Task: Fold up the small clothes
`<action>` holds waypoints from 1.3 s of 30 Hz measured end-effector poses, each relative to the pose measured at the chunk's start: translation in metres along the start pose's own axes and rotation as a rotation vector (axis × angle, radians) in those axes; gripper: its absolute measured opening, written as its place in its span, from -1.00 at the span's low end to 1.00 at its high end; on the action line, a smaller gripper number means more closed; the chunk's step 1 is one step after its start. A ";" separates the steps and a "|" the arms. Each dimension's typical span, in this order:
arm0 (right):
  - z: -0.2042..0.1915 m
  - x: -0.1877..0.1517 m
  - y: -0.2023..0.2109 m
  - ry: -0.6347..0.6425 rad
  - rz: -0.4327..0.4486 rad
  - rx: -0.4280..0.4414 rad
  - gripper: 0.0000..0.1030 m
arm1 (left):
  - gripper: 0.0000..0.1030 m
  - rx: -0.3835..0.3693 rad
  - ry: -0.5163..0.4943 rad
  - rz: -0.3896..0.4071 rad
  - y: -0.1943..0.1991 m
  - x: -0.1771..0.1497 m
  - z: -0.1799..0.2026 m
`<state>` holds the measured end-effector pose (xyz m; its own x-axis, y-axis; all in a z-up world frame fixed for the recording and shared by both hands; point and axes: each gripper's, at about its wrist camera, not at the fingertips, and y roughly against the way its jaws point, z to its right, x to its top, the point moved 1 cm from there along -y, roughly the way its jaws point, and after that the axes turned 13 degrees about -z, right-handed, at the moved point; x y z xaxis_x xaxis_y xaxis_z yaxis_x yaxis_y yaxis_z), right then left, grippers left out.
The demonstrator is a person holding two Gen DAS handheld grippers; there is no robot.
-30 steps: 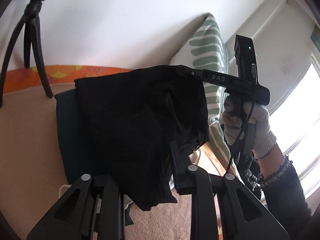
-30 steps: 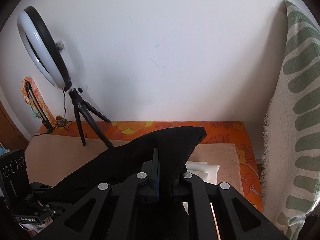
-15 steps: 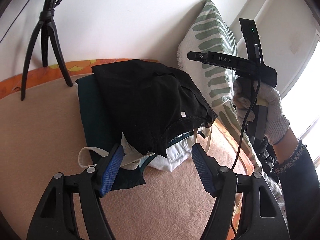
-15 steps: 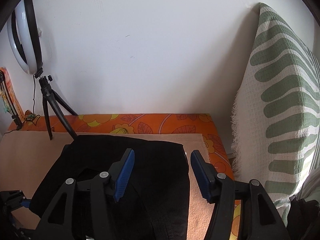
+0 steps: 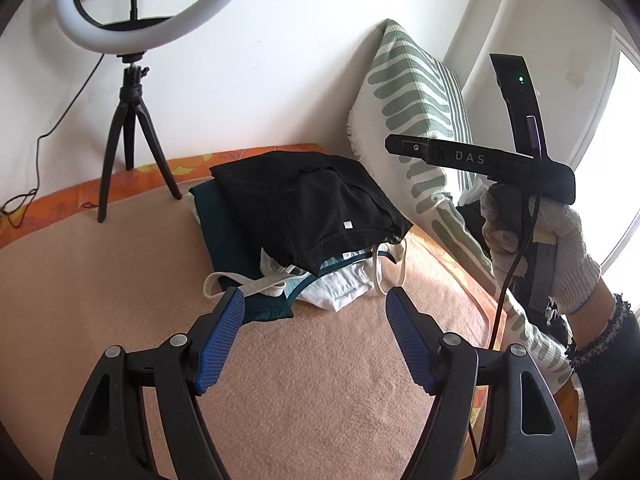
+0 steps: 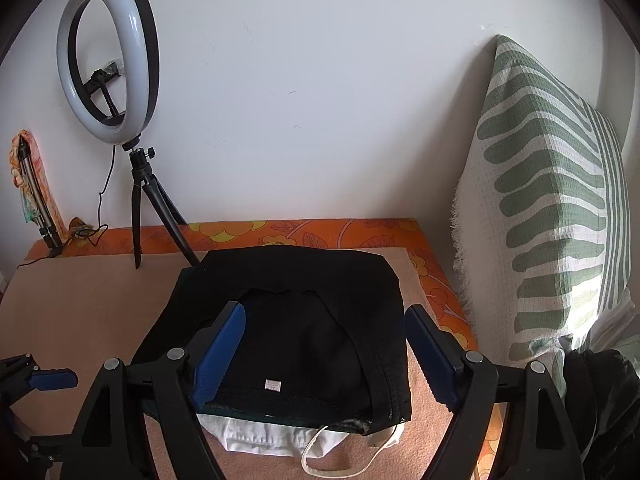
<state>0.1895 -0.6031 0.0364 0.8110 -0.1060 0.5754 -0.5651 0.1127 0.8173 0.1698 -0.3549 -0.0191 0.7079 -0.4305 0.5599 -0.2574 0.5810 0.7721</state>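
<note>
We see the black garment (image 5: 308,208) folded atop a pile of clothes (image 5: 256,264) on the bed (image 5: 120,300) (a pillow (image 5: 416,120) stands beside). Our left tool (image 5: 312,336) and right tool (image 6: 324,344) are both opening, jaws apart, clamping nothing.

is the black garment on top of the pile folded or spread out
Folded. The black fabric garment lies as a compact doubled rectangle atop the stack of dark teal and white clothes, with layered edges showing; neither gripper touches it.
</note>
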 end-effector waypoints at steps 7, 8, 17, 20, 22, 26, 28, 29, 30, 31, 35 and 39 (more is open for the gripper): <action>-0.031 -0.028 0.051 0.006 0.046 -0.020 0.84 | 0.56 0.042 -0.021 0.052 0.045 -0.024 0.008; -0.034 -0.033 0.057 -0.003 0.053 -0.017 0.87 | 0.56 0.048 -0.025 0.058 0.051 -0.028 0.009; -0.056 -0.079 0.103 -0.055 0.101 -0.029 0.95 | 0.57 0.092 -0.054 0.085 0.089 -0.063 0.019; -0.066 -0.095 0.113 -0.059 0.105 -0.035 0.96 | 0.57 0.103 -0.071 0.094 0.099 -0.075 0.024; -0.075 -0.106 0.121 -0.050 0.114 -0.043 0.98 | 0.57 0.121 -0.090 0.109 0.107 -0.084 0.028; -0.091 -0.127 0.134 -0.023 0.140 -0.060 1.00 | 0.58 0.149 -0.110 0.123 0.119 -0.101 0.031; -0.097 -0.137 0.137 -0.028 0.146 -0.068 1.00 | 0.58 0.166 -0.105 0.127 0.123 -0.109 0.030; -0.100 -0.142 0.138 -0.034 0.149 -0.065 0.99 | 0.58 0.172 -0.103 0.130 0.125 -0.113 0.030; -0.102 -0.146 0.138 -0.040 0.150 -0.058 1.00 | 0.58 0.178 -0.104 0.134 0.127 -0.116 0.029; -0.104 -0.150 0.139 -0.048 0.151 -0.050 1.00 | 0.58 0.184 -0.107 0.138 0.128 -0.120 0.029; -0.110 -0.167 0.140 -0.095 0.161 -0.055 1.00 | 0.73 0.218 -0.110 0.158 0.131 -0.133 0.025; -0.115 -0.180 0.136 -0.126 0.171 -0.058 1.00 | 0.81 0.266 -0.119 0.172 0.130 -0.142 0.023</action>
<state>-0.0154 -0.4552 0.0405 0.6764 -0.2028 0.7081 -0.6804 0.1963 0.7061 0.0205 -0.2338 0.0090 0.5617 -0.4284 0.7078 -0.5398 0.4586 0.7059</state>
